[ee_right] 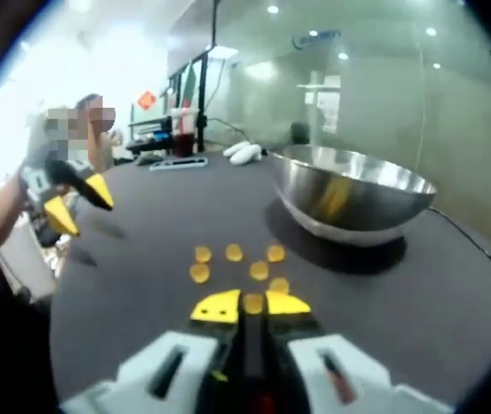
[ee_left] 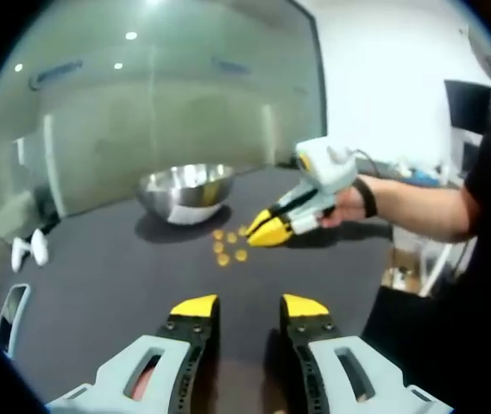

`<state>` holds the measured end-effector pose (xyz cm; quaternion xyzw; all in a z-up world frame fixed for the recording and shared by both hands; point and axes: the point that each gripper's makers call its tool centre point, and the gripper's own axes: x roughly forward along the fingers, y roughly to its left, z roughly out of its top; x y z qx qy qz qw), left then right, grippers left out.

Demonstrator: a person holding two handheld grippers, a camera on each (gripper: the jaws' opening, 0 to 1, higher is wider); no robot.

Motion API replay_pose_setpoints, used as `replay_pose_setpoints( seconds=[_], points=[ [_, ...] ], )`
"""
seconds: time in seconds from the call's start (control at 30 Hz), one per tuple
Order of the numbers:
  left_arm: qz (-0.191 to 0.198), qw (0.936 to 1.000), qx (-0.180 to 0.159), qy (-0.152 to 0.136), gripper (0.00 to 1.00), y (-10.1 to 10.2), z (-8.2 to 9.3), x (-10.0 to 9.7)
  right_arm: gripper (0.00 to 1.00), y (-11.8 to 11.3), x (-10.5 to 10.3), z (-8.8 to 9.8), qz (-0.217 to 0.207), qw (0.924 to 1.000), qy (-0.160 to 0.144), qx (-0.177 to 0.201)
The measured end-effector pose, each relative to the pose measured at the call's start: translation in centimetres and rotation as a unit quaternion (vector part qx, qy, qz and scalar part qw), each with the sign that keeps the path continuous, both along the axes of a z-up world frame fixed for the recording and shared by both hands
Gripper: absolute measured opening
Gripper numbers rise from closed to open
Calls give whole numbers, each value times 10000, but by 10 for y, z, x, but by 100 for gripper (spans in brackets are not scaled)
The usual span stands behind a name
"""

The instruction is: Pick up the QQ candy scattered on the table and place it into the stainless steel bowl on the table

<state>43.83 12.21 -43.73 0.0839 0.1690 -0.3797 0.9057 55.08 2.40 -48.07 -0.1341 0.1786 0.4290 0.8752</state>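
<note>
We pinch one candy (ee_right: 253,303) with right tool (ee_right: 252,305), tips nearly together around it, low at table (ee_right: 452,310). Pick step in hand. Loose candies (ee_right: 233,253) lie just ahead, near steel bowl (ee_right: 353,191). Left tool (ee_left: 249,305) spread, idle, well back. Next, we judge: lift, carry over bowl rim, release.

Stainless steel bowl (ee_right: 349,194): polished metal, glossy, mirror-like wall reflecting yellow.
Table (ee_left: 124,276) under the bowl: dark, matt, smooth top with little sheen.
Candies (ee_right: 234,253) in front of the bowl: small yellow-orange pieces, smooth, slightly translucent look.
Left gripper (ee_left: 249,306): pale grey moulded plastic body, matt black inner parts, yellow tips that look rubbery.
Right gripper (ee_right: 252,304): same grey plastic, yellow tips.
Wall panel (ee_left: 167,95) behind the bowl: glass, glossy, reflecting ceiling lights.
</note>
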Motion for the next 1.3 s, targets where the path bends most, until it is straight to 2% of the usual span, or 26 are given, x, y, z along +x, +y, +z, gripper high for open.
replay_pose_setpoints(
  seconds=[0.13, 0.23, 0.43, 0.6, 0.77, 0.87, 0.97, 1.03, 1.3],
  points=[
    [-16, 10000, 7, -3, 30, -1, 0, 0, 9, 0, -1, 1, -6, 10000, 6, 53],
    [-41, 10000, 16, -10, 30, -3, 1, -1, 10, 7, -10, 11, 123, 9977, 272, 605],
    [-28, 10000, 8, -43, 30, -2, 2, 0, 9, -15, -9, 31, -213, 9975, -57, 666],
    [-45, 10000, 26, -42, 30, -2, 0, 0, 9, -50, 5, 58, -898, 9917, -493, 778],
    [-82, 9999, 26, -54, 30, -4, 0, 0, 9, -64, 11, 88, -1155, 9850, -902, 912],
    [-101, 9999, 27, -60, 30, -6, 0, 0, 9, -61, 18, 102, -1182, 9831, -1030, 951],
    [-123, 9999, 16, -60, 30, -9, 0, 0, 10, -48, 29, 120, -1158, 9806, -1216, 1013],
    [-130, 9999, 17, -53, 30, -10, -1, -1, 10, -39, 40, 127, -1214, 9795, -1238, 1028],
    [-125, 9999, 18, -49, 30, -10, -1, -4, 10, -13, 78, 133, -1434, 9763, -1229, 1060]
  ],
)
